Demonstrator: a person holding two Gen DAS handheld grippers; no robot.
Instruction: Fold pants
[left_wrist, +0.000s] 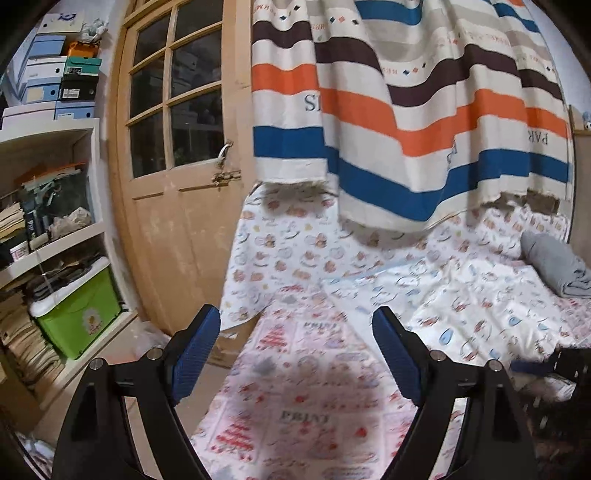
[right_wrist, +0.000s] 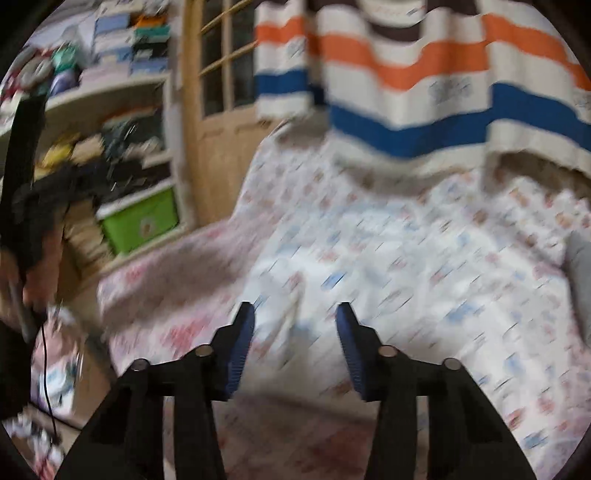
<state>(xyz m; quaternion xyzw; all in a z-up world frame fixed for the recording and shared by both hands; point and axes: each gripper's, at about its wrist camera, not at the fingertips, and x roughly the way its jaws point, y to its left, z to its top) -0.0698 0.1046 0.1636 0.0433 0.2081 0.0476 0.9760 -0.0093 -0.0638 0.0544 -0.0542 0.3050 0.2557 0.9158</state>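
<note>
Count: 2 grippers, 1 folded grey garment. Your left gripper (left_wrist: 295, 354) is spread wide w/ nothing between the blue pads (left_wrist: 194, 360); it hangs over the pink-print part of the bed cover (left_wrist: 314, 406). Your right gripper (right_wrist: 295, 347) is also spread, holding nothing, above the white-print area; that view is blurred. Grey pants (left_wrist: 557, 266) lie folded at the bed's far right edge, well apart from both. Room: 1 striped curtain (left_wrist: 424, 122), 1 wooden door (left_wrist: 177, 147), shelves w/ 1 green bin (left_wrist: 79, 317).

Bare bedsheet (left_wrist: 461, 288) lies ahead; folded grey cloth (left_wrist: 557, 264) far right, striped curtain (left_wrist: 406, 110) overhanging the far edge.
</note>
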